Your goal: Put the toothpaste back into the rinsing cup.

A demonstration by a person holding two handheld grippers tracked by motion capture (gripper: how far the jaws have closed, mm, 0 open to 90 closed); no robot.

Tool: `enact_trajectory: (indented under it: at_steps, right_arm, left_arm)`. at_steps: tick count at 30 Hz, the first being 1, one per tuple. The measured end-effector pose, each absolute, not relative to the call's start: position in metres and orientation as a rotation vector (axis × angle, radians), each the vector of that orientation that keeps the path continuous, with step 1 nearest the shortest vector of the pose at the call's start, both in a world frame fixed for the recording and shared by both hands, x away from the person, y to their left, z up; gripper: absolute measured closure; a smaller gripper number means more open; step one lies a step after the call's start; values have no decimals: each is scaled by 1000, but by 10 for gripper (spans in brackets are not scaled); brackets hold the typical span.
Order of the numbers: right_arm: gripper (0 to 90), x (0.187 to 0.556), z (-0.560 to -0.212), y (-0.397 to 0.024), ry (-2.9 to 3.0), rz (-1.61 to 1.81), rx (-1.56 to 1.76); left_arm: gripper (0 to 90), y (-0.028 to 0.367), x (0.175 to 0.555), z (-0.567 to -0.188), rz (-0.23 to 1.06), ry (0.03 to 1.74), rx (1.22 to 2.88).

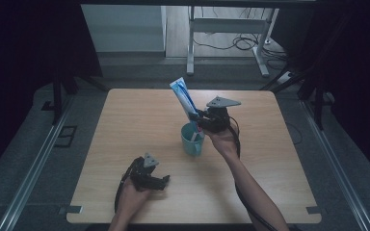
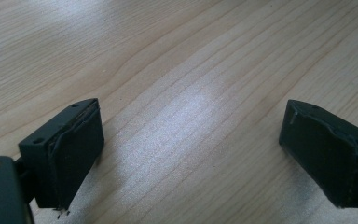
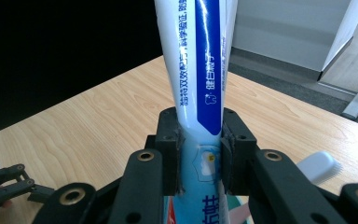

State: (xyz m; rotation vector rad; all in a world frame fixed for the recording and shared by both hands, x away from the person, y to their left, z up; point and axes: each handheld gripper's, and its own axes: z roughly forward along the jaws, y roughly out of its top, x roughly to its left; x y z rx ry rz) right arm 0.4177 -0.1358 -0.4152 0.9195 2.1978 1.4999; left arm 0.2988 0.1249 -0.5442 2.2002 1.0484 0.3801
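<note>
Your right gripper (image 1: 198,117) has its jaws closed on a toothpaste tube (image 1: 184,98), pressing the tube's lower part from both sides. In the right gripper view the tube (image 3: 198,65) rises straight up between the two black jaws, white with a blue band and printed lettering. From the high view it leans up and away to the left, with its lower end down in a teal cup (image 1: 192,139) that stands upright near the middle of the wooden surface (image 1: 125,125). A toothbrush head (image 3: 320,166) with white bristles shows just beside the right jaw.

Your left gripper (image 1: 155,182) rests low over the near part of the surface, well apart from the cup. Its jaws stand wide open with nothing between them, bare wood (image 2: 191,107) beneath.
</note>
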Motion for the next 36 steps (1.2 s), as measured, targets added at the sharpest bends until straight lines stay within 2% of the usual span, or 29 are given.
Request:
enact_trajectory:
  at_steps: [36]
  right_arm:
    - [717, 417, -462, -127, 2206, 1515, 904]
  left_arm:
    - [65, 125, 299, -544, 380, 1046, 2197]
